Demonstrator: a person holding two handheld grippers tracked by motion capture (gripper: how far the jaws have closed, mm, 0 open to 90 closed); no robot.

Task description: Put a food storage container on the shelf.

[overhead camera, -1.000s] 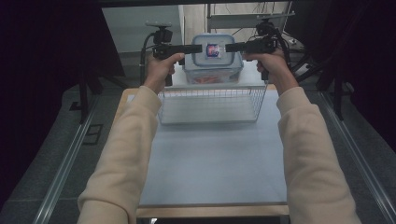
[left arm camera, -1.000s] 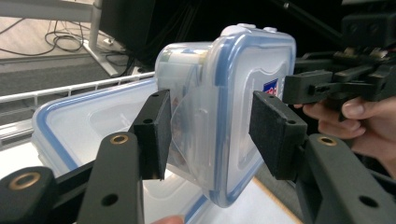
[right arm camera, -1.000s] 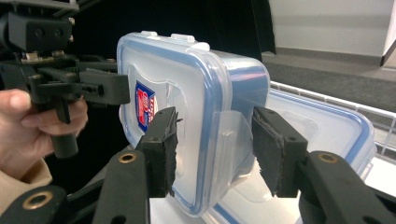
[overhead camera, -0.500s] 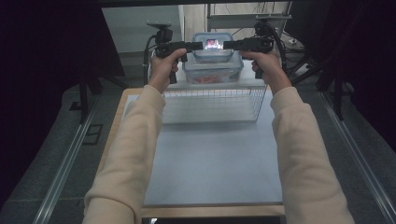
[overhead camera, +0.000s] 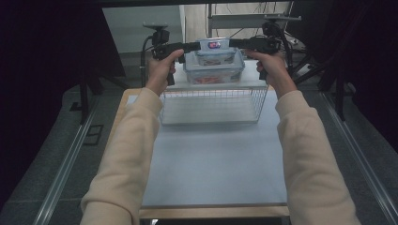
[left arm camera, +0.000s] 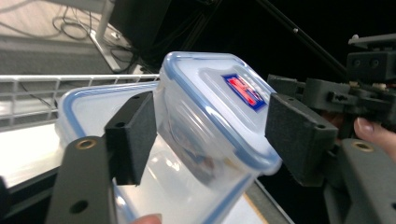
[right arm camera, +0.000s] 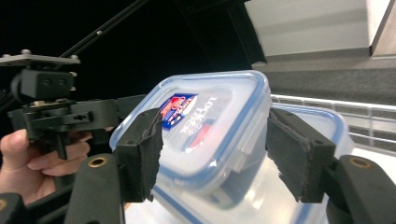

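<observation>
Your high view is evenly lit over the pale worktop (overhead camera: 211, 159), while both flanks fall into near-black shadow. Beyond your left hand-held gripper (left arm camera: 210, 126), the background goes black, and the nearest container (left arm camera: 219, 121) catches soft white glare. Close to each hand-held gripper's camera, edges look slightly soft; farther shapes blur.

Both hand-held grippers' jaws just wider apart.
</observation>
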